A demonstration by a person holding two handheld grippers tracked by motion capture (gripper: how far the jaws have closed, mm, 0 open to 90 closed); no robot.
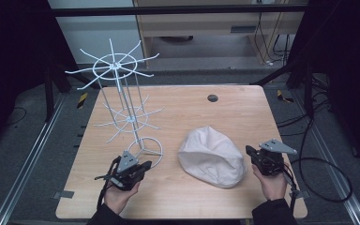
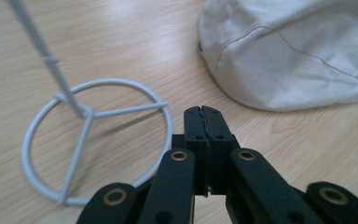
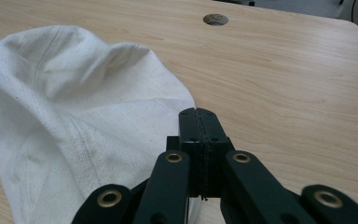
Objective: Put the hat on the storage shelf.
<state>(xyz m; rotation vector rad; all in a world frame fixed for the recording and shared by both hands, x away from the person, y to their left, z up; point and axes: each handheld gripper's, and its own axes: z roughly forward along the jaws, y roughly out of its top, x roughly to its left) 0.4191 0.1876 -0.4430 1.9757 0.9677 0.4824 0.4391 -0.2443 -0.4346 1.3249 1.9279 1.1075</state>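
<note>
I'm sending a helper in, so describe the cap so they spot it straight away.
On the wooden table, look right of the white wire rack, between the two grippers. The cap lies there: a soft, crumpled, cream cloth mound, the one fabric thing among wire and black tools.

A brown wooden table point(image 1: 243, 108) has a small round hole point(image 1: 213, 98) near its far edge. Black cables point(image 1: 326, 187) lie in loops on the grey floor point(image 1: 18, 154) at the right. Two long metal rails point(image 1: 28, 159) run along the floor beside the table.
</note>
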